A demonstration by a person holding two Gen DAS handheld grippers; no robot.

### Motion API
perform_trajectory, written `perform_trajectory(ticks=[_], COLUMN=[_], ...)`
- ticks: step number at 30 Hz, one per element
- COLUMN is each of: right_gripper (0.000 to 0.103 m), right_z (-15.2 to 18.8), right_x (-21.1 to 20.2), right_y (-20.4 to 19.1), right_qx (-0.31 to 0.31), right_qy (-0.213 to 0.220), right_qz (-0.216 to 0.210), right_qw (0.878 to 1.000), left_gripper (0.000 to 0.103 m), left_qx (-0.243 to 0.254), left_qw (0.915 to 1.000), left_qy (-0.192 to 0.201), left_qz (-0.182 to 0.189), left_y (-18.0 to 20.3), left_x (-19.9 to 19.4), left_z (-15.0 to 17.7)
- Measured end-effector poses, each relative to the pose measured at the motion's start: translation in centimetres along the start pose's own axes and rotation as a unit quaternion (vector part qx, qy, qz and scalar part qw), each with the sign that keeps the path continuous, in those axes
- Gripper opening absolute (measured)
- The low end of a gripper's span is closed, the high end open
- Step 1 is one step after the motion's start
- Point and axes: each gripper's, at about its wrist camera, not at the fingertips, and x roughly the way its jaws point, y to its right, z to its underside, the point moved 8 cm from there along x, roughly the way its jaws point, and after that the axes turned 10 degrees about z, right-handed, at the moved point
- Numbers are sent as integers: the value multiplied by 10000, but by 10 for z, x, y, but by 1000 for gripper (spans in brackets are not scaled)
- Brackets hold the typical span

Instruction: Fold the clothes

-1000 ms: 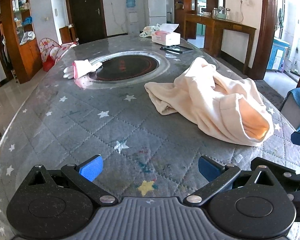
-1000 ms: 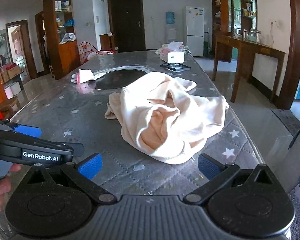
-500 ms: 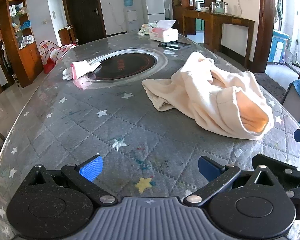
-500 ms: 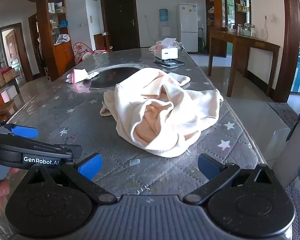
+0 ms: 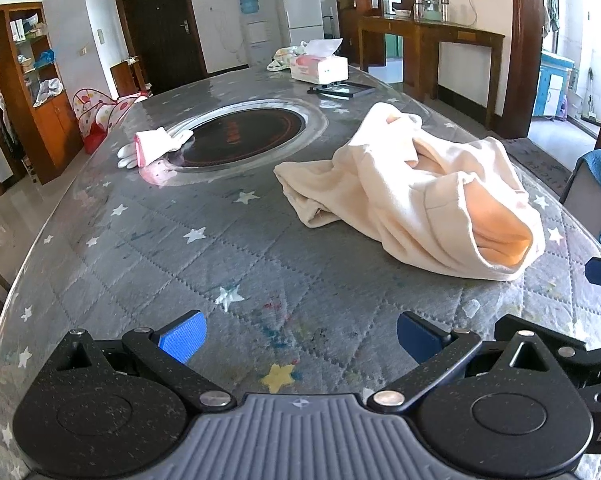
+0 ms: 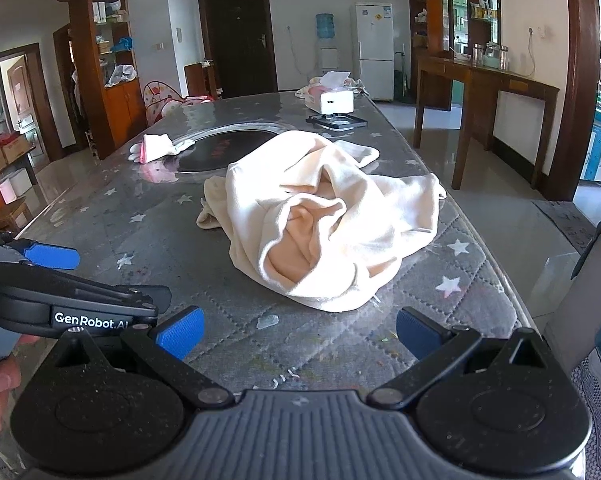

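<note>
A cream garment with a peach lining (image 5: 416,188) lies crumpled on the grey star-quilted table (image 5: 180,248), toward its right side. In the right wrist view the garment (image 6: 324,216) lies straight ahead. My left gripper (image 5: 300,338) is open and empty, hovering over bare table to the left of the garment and nearer than it. My right gripper (image 6: 300,332) is open and empty, just short of the garment's near hem. The left gripper also shows at the left of the right wrist view (image 6: 52,256).
A round dark hob (image 5: 240,136) sits in the table's middle with white gloves (image 5: 152,150) at its left rim. A tissue box (image 5: 320,68) and a black tray (image 5: 340,90) lie at the far end. The table's right edge (image 6: 512,280) drops to the floor.
Both grippers have moved a little forward and lower toward the garment, which looms larger. Both stay open. The garment has not moved.
</note>
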Motion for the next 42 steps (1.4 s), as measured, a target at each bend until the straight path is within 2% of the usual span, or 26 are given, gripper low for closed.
perform_trajectory(ticks=[21, 42], right_gripper=[103, 103], right_z=[-5, -19], right_x=[4, 13], right_y=[5, 10], right_qx=[-42, 21], right_qy=[-38, -69], right_qz=[146, 62], right_qw=[9999, 10000], left_gripper=[103, 103], left_qx=[141, 120], left_qw=[9999, 9998], left_qy=[-19, -140], left_qz=[6, 63], left_y=[5, 4], left_x=[8, 19], left_z=[-12, -26])
